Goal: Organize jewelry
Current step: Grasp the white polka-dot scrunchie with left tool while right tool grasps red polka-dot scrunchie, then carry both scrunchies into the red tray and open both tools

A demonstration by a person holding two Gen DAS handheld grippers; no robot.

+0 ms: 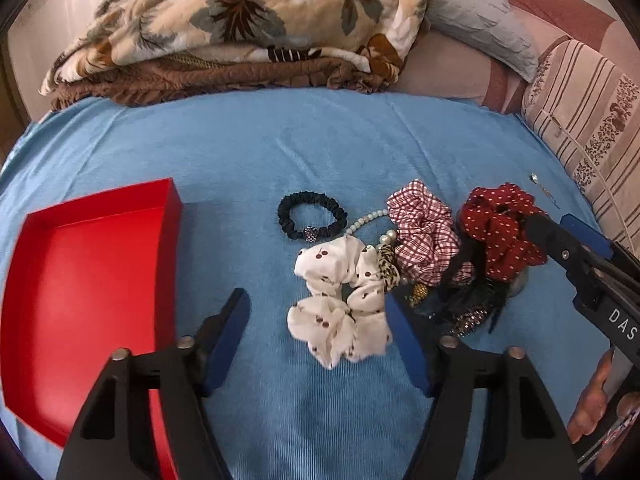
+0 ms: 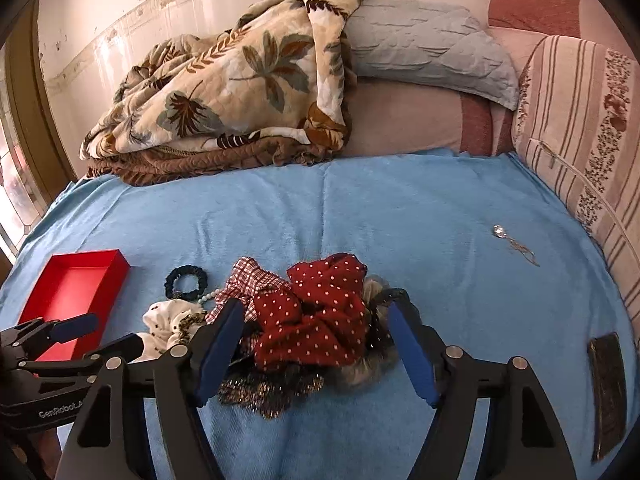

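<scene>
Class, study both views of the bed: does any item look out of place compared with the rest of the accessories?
Yes. A small silver pendant on a chain lies alone on the blue sheet, well apart from the heap of scrunchies. It looks stray. The red tray holds nothing yet.

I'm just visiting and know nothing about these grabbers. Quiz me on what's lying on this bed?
1. True or false: the red box holds a scrunchie.
2. Which scrunchie sits between the right gripper fingers?
A. white cherry-print
B. red polka-dot
C. black
3. Fill in: the bed cover is ____.

Key:
1. False, the box is empty.
2. B, the red polka-dot scrunchie; pads not pressing.
3. Blue.
</scene>
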